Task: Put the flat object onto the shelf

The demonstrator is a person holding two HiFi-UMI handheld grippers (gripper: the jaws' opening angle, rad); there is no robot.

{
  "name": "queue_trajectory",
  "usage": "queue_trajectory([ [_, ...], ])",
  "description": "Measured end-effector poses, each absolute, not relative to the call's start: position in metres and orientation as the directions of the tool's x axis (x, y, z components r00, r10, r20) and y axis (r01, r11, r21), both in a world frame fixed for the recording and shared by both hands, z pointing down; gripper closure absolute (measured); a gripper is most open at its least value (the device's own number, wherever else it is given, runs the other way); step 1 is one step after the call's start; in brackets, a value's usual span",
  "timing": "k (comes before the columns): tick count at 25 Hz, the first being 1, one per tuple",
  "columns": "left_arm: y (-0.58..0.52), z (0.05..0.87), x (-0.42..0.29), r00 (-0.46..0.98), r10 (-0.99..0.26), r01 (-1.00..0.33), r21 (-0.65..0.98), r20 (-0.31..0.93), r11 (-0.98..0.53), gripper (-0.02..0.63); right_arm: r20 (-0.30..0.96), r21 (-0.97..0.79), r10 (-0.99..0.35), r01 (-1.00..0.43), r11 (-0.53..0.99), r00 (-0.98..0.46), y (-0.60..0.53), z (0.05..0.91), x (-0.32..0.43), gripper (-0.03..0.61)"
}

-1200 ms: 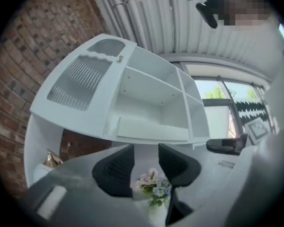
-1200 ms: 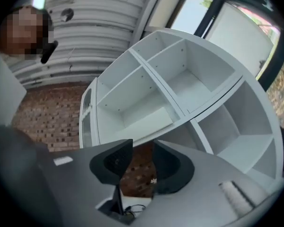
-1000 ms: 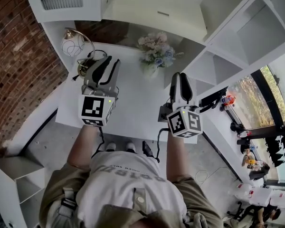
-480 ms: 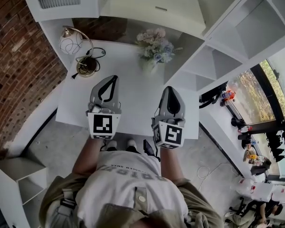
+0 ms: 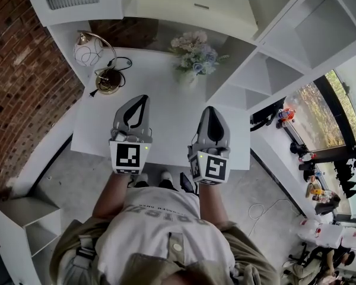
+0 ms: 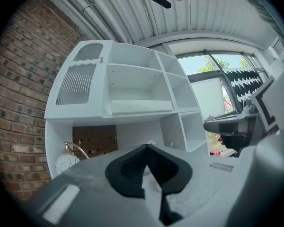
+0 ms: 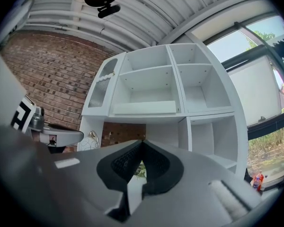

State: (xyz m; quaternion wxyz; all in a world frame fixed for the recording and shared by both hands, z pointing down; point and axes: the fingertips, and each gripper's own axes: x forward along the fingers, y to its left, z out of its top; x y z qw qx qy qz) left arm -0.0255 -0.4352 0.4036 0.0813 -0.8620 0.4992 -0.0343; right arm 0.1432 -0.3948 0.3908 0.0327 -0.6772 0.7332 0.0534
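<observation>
A flat white board (image 6: 142,106) lies on the middle shelf of the white shelf unit (image 6: 132,74), and it shows too as the board (image 7: 144,108) in the right gripper view and as the board (image 5: 193,8) at the top of the head view. My left gripper (image 5: 143,98) hovers over the white desk (image 5: 166,100), jaws shut and empty, tips meeting at the left gripper (image 6: 146,146). My right gripper (image 5: 210,109) hangs beside it, also shut on nothing, tips together at the right gripper (image 7: 142,142). Both point toward the shelf unit, well short of it.
A globe lamp with a brass base (image 5: 90,51) stands at the desk's back left, its cable trailing. A vase of flowers (image 5: 194,55) sits at the back middle. Open side compartments (image 5: 267,76) rise on the right. A brick wall (image 5: 18,82) runs along the left.
Both grippers have drawn back toward my body and lowered over the desk's front, and their jaws have closed. Over the last half second they have hardly moved.
</observation>
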Motion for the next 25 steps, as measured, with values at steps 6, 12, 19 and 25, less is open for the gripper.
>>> queue_trajectory([
  [6, -0.435, 0.404, -0.027, 0.507, -0.862, -0.853, -0.156, -0.019, -0.498, 0.606, -0.106, 0.010, -0.992, -0.998, 0.063, -0.063, -0.394, 0.394, 0.142, 0.576],
  [12, -0.438, 0.400, -0.030, 0.510, -0.860, -0.853, -0.140, -0.023, -0.503, 0.606, -0.123, -0.002, -0.990, -0.997, 0.073, -0.072, -0.399, 0.384, 0.147, 0.576],
  [19, -0.444, 0.399, -0.032, 0.515, -0.857, -0.853, -0.114, -0.017, -0.510, 0.606, -0.127, -0.003, -0.989, -0.997, 0.076, -0.075, -0.402, 0.381, 0.149, 0.577],
  [25, -0.447, 0.400, -0.031, 0.517, -0.856, -0.852, -0.100, -0.013, -0.513, 0.606, -0.136, 0.033, -0.984, -0.994, 0.108, -0.112, -0.405, 0.378, 0.143, 0.576],
])
